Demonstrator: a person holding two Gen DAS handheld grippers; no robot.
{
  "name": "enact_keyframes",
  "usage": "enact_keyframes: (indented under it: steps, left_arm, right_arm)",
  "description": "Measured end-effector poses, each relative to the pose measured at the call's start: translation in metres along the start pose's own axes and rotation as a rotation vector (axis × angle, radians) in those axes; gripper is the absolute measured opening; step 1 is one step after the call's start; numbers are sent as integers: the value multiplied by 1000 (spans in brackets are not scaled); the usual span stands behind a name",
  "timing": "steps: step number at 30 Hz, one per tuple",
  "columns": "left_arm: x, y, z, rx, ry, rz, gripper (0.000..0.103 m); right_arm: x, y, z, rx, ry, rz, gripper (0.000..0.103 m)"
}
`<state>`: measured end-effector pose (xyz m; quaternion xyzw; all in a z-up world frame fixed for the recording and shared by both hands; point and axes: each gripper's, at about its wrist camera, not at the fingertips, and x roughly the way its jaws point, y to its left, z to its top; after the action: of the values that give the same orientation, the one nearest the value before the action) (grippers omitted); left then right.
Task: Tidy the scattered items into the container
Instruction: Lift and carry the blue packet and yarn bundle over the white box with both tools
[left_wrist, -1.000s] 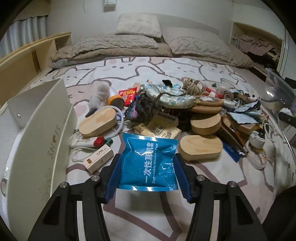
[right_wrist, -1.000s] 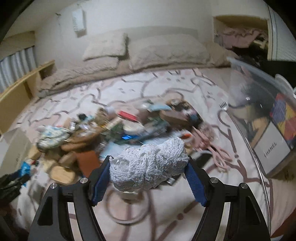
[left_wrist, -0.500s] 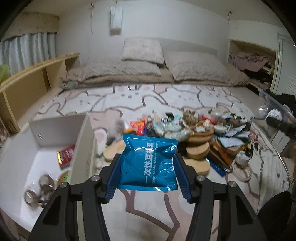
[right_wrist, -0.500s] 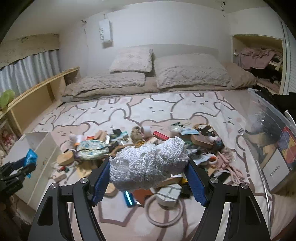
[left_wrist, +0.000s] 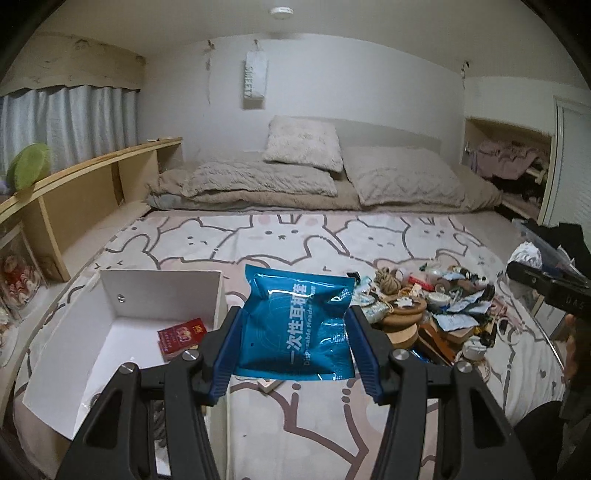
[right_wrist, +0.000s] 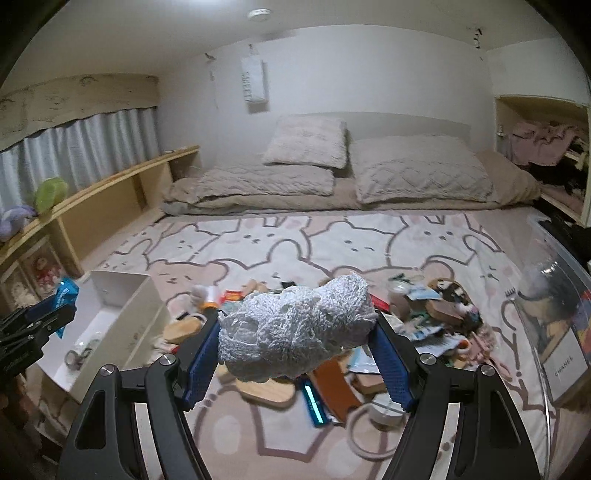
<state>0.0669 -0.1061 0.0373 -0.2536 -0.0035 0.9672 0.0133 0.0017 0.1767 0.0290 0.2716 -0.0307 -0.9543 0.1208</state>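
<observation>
My left gripper (left_wrist: 295, 354) is shut on a blue foil packet (left_wrist: 297, 325), held up over the bed just right of the white open box (left_wrist: 74, 339). Inside the box lie a red packet (left_wrist: 181, 332) and some metal pieces (right_wrist: 79, 356). My right gripper (right_wrist: 295, 362) is shut on a white crocheted bundle (right_wrist: 295, 328), raised above the pile of scattered items (right_wrist: 417, 317). That pile (left_wrist: 432, 314) spreads over the bunny-print sheet (left_wrist: 280, 236). From the right wrist camera the left gripper (right_wrist: 40, 319) shows at the far left, over the box (right_wrist: 122, 317).
A clear plastic bin (right_wrist: 554, 325) holding a printed box stands at the right edge of the bed. Pillows (left_wrist: 303, 144) and a folded blanket lie at the headboard. A wooden shelf (left_wrist: 85, 184) runs along the left. A dark sleeve (left_wrist: 569, 236) shows at right.
Both grippers have risen and tilted up, each keeping its load. The left one moved toward the white box, whose inside has come into view. The pile now looks farther below.
</observation>
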Motion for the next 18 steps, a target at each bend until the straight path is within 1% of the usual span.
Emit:
enact_keyframes:
  steps: [11, 18]
  left_arm:
    - [-33, 42, 1, -52, -43, 38, 56]
    - [-59, 81, 0, -83, -71, 93, 56]
  right_arm:
    - [-6, 55, 11, -55, -10, 87, 76]
    - [-5, 95, 13, -82, -5, 157, 76]
